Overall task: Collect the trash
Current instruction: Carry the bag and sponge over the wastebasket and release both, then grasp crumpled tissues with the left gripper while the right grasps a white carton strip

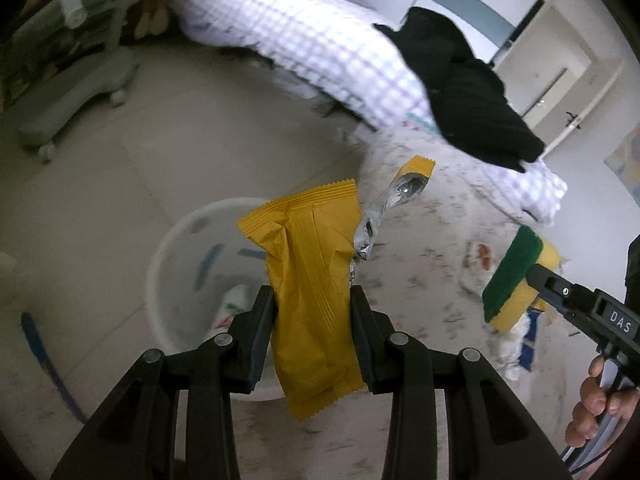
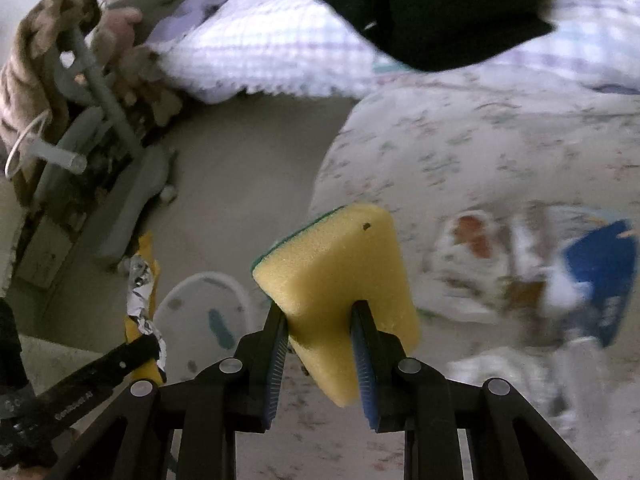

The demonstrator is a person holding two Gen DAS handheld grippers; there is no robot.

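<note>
Left gripper (image 1: 312, 312) was clamped on a yellow snack wrapper (image 1: 312, 280), torn foil end sticking up, held above the white bin (image 1: 172, 248) on the floor beside the bed. Right gripper (image 2: 320, 324) was squeezing a yellow sponge (image 2: 340, 276) with a green scrub side, over the floral bedsheet (image 2: 460, 152). More litter (image 2: 600, 276) lay on the sheet; blurred.

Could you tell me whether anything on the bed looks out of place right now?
Yes: crumpled white and blue litter lies on the floral bedsheet, and a black garment is draped askew over the checked quilt.
</note>
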